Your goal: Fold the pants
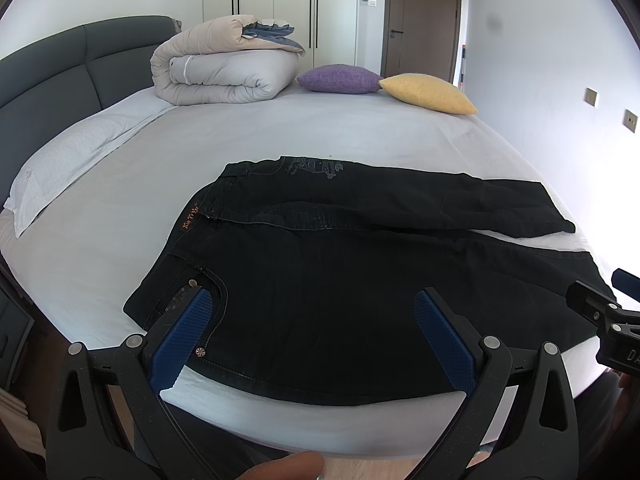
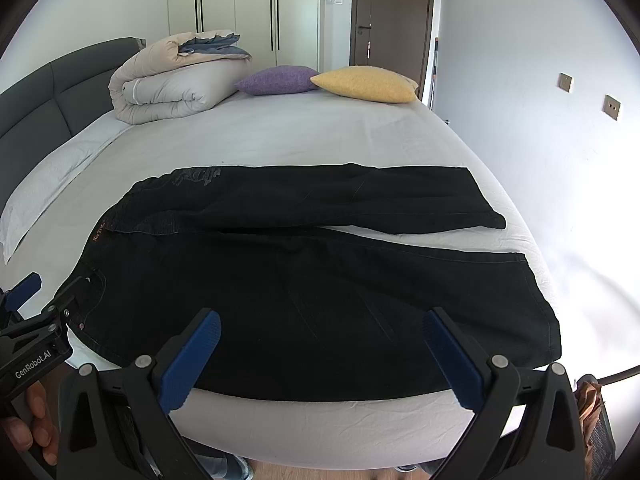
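Black jeans [image 1: 320, 280] lie flat on the white bed [image 1: 280, 136], waistband to the left, both legs stretching right with a strip of sheet between them. They also show in the right wrist view [image 2: 320, 280]. My left gripper [image 1: 312, 300] is open and empty, hovering over the near edge by the front pocket and hip. My right gripper [image 2: 320, 320] is open and empty over the near leg. The left gripper shows at the left edge of the right wrist view [image 2: 36, 304]; the right gripper shows at the right edge of the left wrist view [image 1: 600, 300].
A rolled beige duvet [image 1: 224, 68], a purple cushion [image 1: 340, 79] and a yellow cushion [image 1: 430, 92] sit at the bed's far side. A white pillow [image 1: 68, 160] lies by the grey headboard [image 1: 52, 80] at left. The bed's front edge is just below the jeans.
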Demonstrator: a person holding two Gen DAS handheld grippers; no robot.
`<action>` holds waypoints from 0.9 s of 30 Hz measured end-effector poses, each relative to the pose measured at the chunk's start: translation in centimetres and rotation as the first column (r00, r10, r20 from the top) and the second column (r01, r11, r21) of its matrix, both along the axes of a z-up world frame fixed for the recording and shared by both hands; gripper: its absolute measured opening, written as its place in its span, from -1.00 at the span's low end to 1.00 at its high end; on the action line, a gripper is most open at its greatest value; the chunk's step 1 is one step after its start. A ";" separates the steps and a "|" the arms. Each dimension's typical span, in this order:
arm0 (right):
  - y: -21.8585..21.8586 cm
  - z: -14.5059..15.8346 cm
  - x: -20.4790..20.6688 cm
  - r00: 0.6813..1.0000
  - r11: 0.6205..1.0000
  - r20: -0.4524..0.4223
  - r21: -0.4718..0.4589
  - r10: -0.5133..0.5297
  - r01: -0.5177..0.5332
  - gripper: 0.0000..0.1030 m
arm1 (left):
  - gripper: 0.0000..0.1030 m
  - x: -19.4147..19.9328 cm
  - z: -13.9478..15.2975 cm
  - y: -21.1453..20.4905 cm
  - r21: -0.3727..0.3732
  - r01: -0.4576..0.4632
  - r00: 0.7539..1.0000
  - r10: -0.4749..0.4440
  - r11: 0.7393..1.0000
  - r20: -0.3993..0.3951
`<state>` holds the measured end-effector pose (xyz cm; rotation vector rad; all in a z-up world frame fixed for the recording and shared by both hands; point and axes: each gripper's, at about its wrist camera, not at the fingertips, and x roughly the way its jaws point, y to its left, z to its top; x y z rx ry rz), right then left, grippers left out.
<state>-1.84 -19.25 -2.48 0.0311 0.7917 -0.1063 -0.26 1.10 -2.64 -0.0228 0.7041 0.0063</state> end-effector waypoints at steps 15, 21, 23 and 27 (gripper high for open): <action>0.2 0.0 0.1 1.000 1.000 -0.006 -0.001 0.003 -0.003 1.00 | 1.00 -0.1 -0.3 0.0 0.002 0.000 1.000 0.000 1.000 -0.003; 0.2 -0.2 0.3 1.000 1.000 -0.010 -0.001 0.008 -0.008 1.00 | 1.00 -0.1 -0.7 0.2 0.025 0.014 1.000 -0.014 1.000 0.007; 0.3 -0.3 0.5 1.000 1.000 -0.013 0.002 0.015 -0.015 1.00 | 1.00 0.1 -0.8 0.6 0.021 0.024 1.000 -0.024 1.000 0.017; 0.3 -0.5 1.4 0.998 0.998 -0.024 0.016 0.056 -0.056 1.00 | 1.00 1.1 -1.0 1.8 0.008 0.063 0.998 -0.063 0.998 0.031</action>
